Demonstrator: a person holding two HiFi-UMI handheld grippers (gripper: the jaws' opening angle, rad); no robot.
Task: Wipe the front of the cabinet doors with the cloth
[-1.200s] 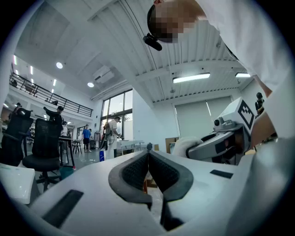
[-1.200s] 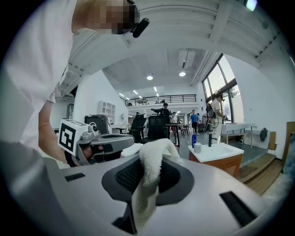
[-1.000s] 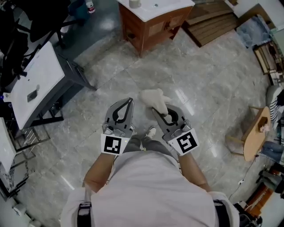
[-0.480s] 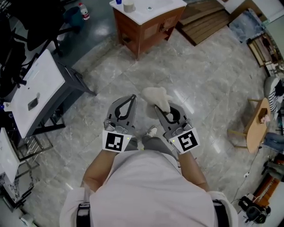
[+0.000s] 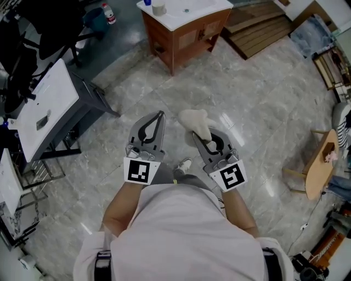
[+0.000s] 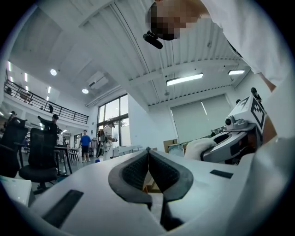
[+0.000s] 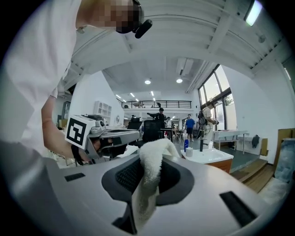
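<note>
A small wooden cabinet (image 5: 184,37) with a white sink top stands on the floor well ahead of me, its brown doors facing my way; it also shows small in the right gripper view (image 7: 216,162). My right gripper (image 5: 198,136) is shut on a cream cloth (image 5: 196,122) whose loose end sticks out past the tips; the cloth (image 7: 150,175) runs between the pads in the right gripper view. My left gripper (image 5: 159,115) is held beside it, shut and with nothing in it. Both are at waist height, far from the cabinet.
A white desk (image 5: 41,110) on dark legs stands to the left, with black office chairs (image 5: 33,33) behind it. Wooden pallets (image 5: 258,30) lie behind the cabinet on the right. A wooden stool (image 5: 321,164) is at the right. A bottle (image 5: 110,12) stands on the floor.
The view has shifted slightly as I step; the cabinet sits a little lower in the head view. Both grippers keep their pose and the cloth stays held.
</note>
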